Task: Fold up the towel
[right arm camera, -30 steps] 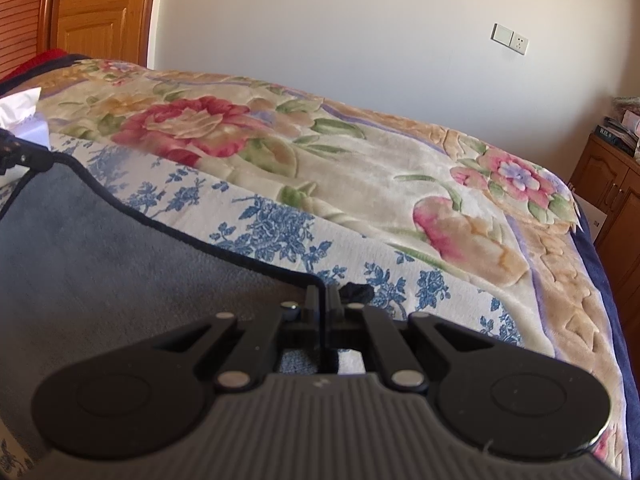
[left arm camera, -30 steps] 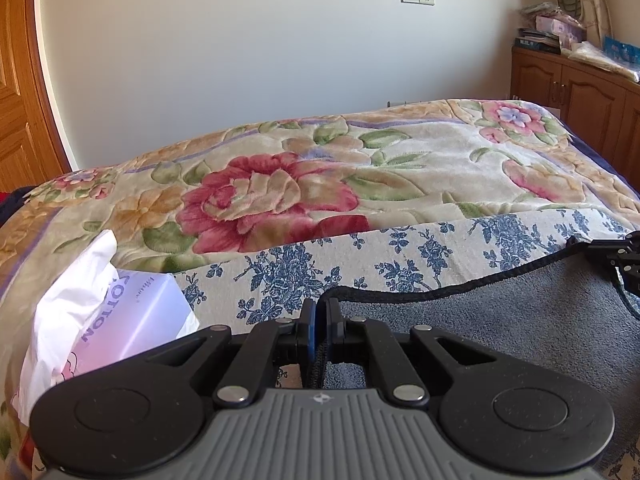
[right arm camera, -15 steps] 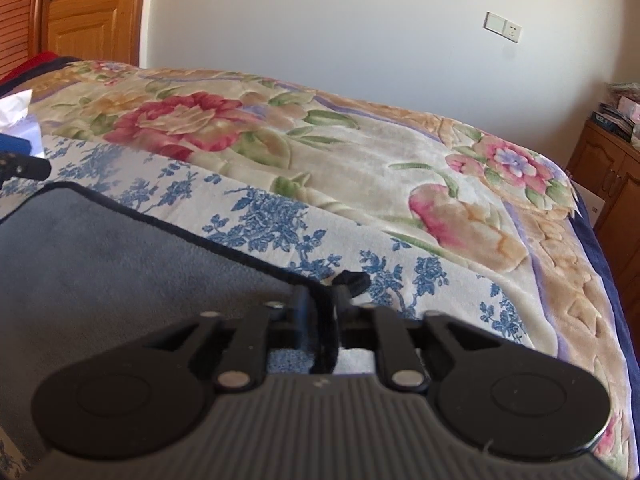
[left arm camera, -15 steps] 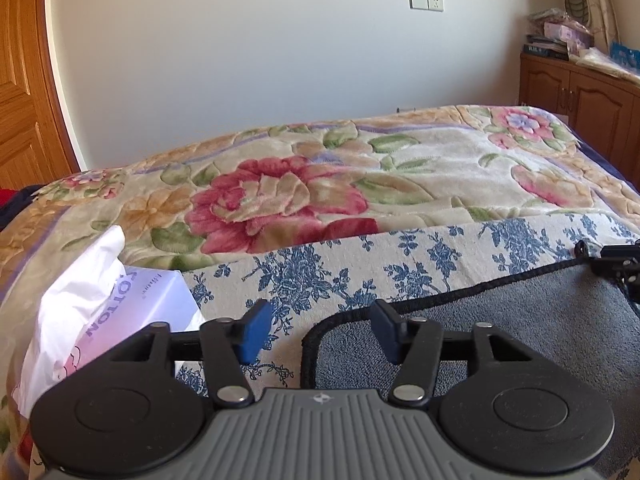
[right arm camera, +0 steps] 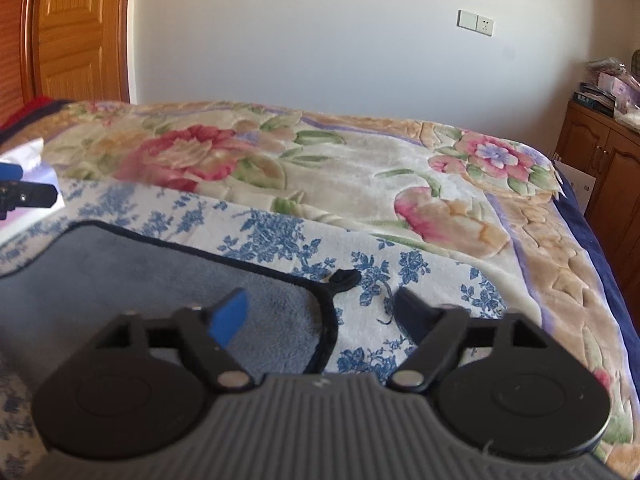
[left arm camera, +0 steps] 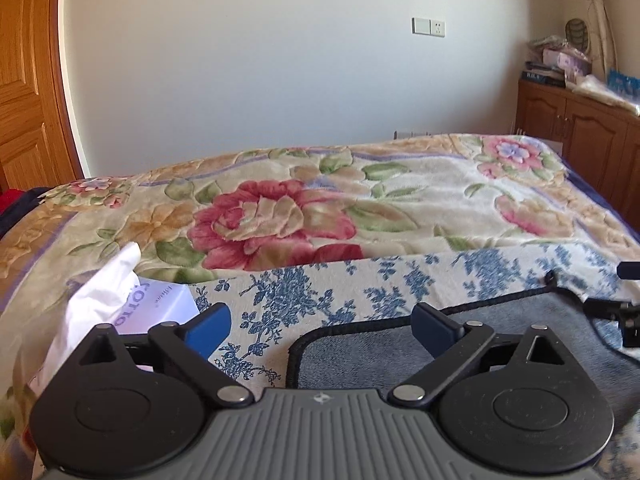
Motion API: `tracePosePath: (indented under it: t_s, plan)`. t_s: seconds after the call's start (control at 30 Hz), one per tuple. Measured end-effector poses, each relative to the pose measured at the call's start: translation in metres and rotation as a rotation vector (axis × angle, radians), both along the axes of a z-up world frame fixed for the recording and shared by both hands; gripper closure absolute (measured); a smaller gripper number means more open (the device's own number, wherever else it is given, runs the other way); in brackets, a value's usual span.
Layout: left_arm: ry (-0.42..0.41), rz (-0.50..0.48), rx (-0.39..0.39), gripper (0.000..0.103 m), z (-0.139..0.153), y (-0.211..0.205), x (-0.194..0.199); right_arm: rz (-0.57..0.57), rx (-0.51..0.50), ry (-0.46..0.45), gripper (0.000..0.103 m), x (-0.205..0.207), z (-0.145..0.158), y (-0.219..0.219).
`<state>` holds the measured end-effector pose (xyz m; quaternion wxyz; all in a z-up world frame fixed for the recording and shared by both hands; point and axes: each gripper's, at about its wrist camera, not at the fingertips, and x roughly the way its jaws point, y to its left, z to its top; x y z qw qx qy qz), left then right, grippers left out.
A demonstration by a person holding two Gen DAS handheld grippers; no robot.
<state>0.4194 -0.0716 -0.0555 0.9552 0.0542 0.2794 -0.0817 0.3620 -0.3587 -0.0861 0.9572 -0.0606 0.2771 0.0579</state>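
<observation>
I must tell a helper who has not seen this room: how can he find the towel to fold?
On the bed, a blue-flowered white cloth covers the near part of the floral blanket. The towel lies flat on that cloth: plain grey and fluffy, with a dark trim and a small corner loop.

Left gripper (left arm camera: pixel 322 326): mine, jaws spread wide, nothing between them.
Left fingers: blue pad (left arm camera: pixel 210 327) at 10 o'clock of my grey body, the darker pad at 2 o'clock.
Right gripper (right arm camera: pixel 322 314): jaws parted wide as well, holding nothing.
Right fingers: bright blue pad (right arm camera: pixel 230 316) at 10 o'clock, the dark one at 2 o'clock.
Cross view, left camera: my right gripper's black tip shows at 3 o'clock.
Cross view, right camera: my left gripper's tip sits at 9 o'clock, blue pad showing.
</observation>
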Motion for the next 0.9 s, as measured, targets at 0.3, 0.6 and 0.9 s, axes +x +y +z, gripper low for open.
tracePosePath:
  t_s: [0.3, 0.6, 0.9]
  plan:
    - [-0.031, -0.019, -0.002, 0.001, 0.038, -0.007, -0.032, -0.005, 0.044, -0.037, 0.000, -0.033, 0.027, 0.003]
    - [-0.052, -0.034, 0.011, 0.000, 0.073, -0.011, -0.074, 0.005, 0.066, -0.088, 0.000, -0.071, 0.067, 0.006]
    - [-0.064, -0.041, 0.016, 0.000, 0.100, -0.009, -0.117, 0.011, 0.070, -0.113, 0.000, -0.112, 0.089, 0.013]
